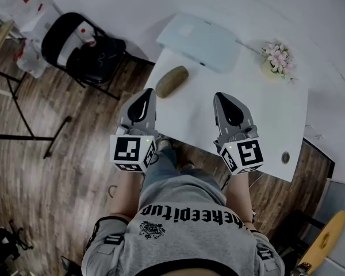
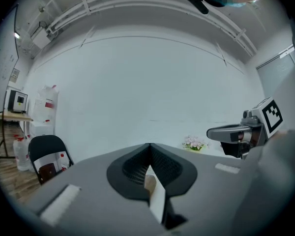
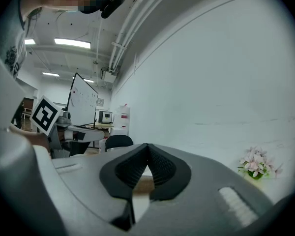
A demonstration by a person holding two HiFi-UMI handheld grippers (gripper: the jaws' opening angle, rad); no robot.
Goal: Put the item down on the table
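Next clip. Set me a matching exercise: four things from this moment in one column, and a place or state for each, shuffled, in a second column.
Things
1. brown oval item
2. flowers
3. black chair
4. left gripper

Places and states
A. on the floor, left of the table
B. jaws shut, nothing between them
C. lying near the table's left edge
D. near the table's far right corner

Pairs: 1-C; 2-D; 3-A; 4-B
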